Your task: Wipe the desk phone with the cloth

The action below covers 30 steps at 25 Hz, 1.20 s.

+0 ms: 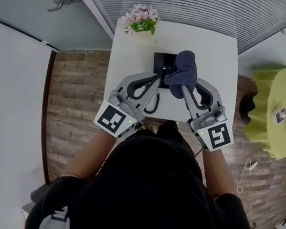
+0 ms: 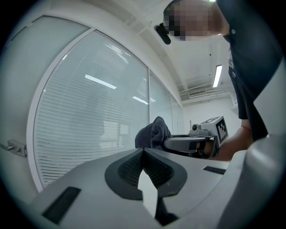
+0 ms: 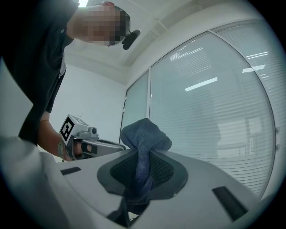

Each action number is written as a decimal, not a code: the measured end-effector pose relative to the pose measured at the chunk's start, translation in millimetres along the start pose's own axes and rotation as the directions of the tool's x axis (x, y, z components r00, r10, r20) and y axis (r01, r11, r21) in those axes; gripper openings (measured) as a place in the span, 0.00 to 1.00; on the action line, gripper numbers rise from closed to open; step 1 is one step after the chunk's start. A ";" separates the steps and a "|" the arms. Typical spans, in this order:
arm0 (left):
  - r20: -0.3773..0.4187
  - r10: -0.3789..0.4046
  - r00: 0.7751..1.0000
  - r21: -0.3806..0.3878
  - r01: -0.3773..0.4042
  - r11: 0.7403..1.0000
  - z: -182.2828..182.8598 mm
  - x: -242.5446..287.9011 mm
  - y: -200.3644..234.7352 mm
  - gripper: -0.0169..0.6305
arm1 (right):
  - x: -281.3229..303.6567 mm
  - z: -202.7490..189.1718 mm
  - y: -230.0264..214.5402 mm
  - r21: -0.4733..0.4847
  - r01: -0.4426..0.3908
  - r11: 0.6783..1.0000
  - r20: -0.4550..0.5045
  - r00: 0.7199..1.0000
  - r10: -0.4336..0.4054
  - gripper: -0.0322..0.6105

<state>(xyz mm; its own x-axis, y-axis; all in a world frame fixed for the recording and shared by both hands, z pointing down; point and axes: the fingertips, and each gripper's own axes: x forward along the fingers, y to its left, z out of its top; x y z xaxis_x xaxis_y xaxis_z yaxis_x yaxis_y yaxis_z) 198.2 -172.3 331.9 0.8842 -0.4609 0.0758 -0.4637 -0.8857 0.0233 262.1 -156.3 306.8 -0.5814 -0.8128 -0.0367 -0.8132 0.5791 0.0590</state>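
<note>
A black desk phone (image 1: 163,64) sits on the small white desk (image 1: 218,53); the dark blue cloth (image 1: 183,72) hangs over its right part. My right gripper (image 1: 183,86) is shut on the cloth (image 3: 145,134), which bunches up out of the jaws (image 3: 142,154). My left gripper (image 1: 157,82) hovers at the phone's near left corner, jaws shut with nothing between them (image 2: 143,152). Both grippers tilt upward, and each shows in the other's view: the right gripper (image 2: 187,144) with the cloth (image 2: 154,132), and the left gripper (image 3: 89,145). A black cord (image 1: 154,103) curls below the phone.
A pot of pink flowers (image 1: 141,20) stands at the desk's far left corner. A yellow-green round table (image 1: 274,111) with small items is to the right, and a white cable (image 1: 246,172) lies on the wooden floor. Blinds behind glass run along the far wall.
</note>
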 end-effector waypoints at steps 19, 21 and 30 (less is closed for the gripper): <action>-0.004 -0.007 1.000 -0.013 0.007 1.000 -5.2 7.6 -4.7 0.04 | -1.5 -7.7 -2.1 0.009 0.003 1.000 -0.009 1.000 -0.003 0.17; -0.002 -0.005 1.000 -0.013 0.005 1.000 -4.1 7.6 -4.3 0.04 | -0.9 -8.2 -2.2 0.011 0.001 1.000 -0.010 1.000 -0.001 0.17; 0.000 0.003 1.000 -0.006 -0.003 1.000 -3.7 8.3 -5.8 0.04 | -1.7 -11.5 -1.9 0.015 -0.009 1.000 -0.020 1.000 0.009 0.17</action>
<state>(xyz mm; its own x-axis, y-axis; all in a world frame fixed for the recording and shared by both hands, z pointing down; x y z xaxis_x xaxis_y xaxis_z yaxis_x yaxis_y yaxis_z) 208.0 -170.8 336.1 0.8830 -0.4633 0.0757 -0.4663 -0.8841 0.0291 265.0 -156.7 318.2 -0.5880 -0.8087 -0.0163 -0.8084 0.5869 0.0446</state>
